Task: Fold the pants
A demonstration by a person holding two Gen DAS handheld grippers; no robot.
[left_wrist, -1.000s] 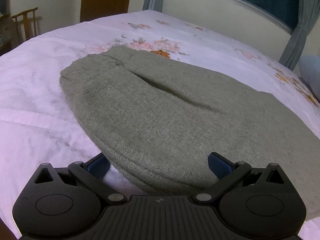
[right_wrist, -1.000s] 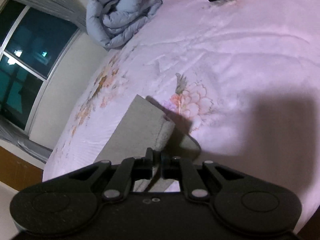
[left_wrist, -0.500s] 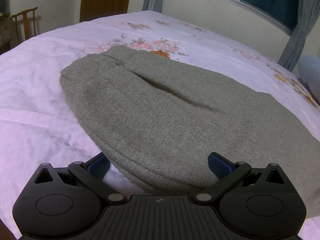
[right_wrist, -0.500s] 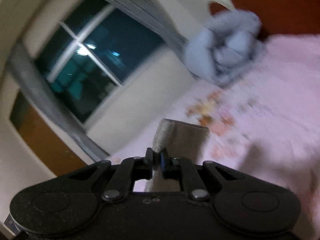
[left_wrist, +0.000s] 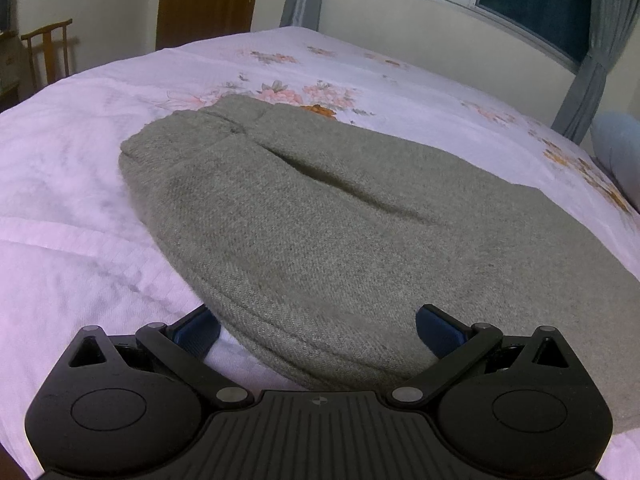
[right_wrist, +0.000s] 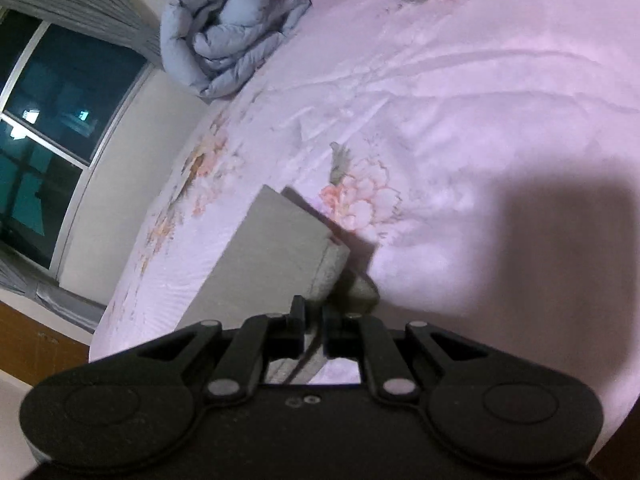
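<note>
Both tongs are at the grey pants [left_wrist: 320, 232], which lie spread across the pink floral bed sheet [left_wrist: 72, 208]. Their knit is coarse and olive-grey, bunched at the far end near the printed flowers, with a long dark crease running through the middle and a rounded folded edge nearest me. My left tongs [left_wrist: 316, 330] sit low at that near edge, spread wide, one blue pad on the sheet and the other over the cloth, gripping nothing. My right tongs [right_wrist: 313, 322] are pinched nearly together on a corner of the pants [right_wrist: 276, 252], held a little above the bed so it throws a shadow. A blue quilt [right_wrist: 228, 36] is heaped by the window
</note>
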